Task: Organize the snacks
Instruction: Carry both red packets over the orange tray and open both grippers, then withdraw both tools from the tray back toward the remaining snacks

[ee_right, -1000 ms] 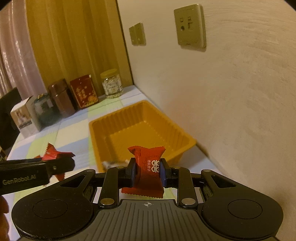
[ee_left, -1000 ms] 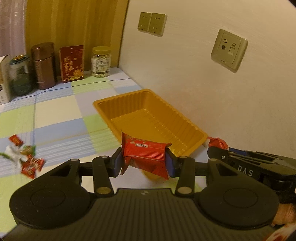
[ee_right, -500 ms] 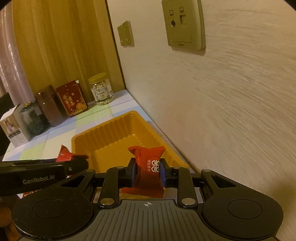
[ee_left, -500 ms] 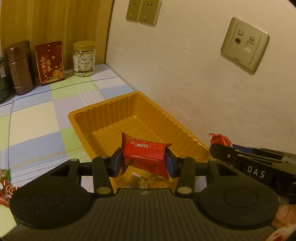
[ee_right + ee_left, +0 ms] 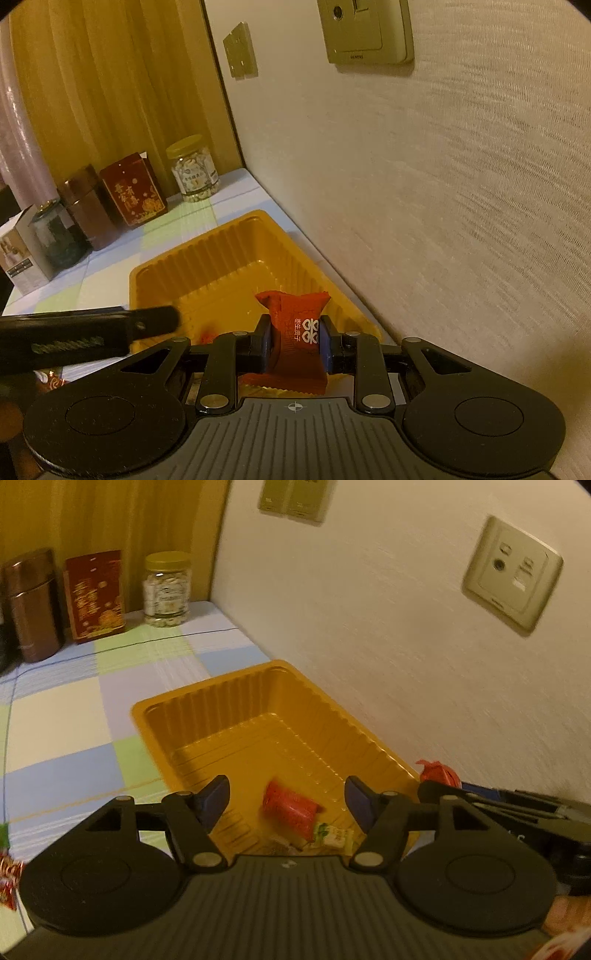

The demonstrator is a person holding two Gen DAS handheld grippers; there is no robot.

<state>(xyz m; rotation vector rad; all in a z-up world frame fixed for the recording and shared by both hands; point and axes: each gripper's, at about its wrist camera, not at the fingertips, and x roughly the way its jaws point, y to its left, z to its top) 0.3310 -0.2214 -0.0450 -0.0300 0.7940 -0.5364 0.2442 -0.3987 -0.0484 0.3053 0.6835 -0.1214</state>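
Opening wide, the left gripper (image 5: 287, 800) has nothing touching its blue fingers (image 5: 216, 797). A red candy packet (image 5: 290, 808) lies below them, loose in the near end of the yellow tray (image 5: 207, 709), beside a small white and green sweet (image 5: 334, 836). The right gripper (image 5: 294, 341) is squeezed tight on another red candy (image 5: 299, 321) and holds it over the near end of the same tray. The tray sits on the checked counter (image 5: 62, 716), close to the wall (image 5: 369, 627). Far back stand a jar with a yellow lid (image 5: 167, 585), a red box (image 5: 96, 594) and a brown tin (image 5: 33, 603).
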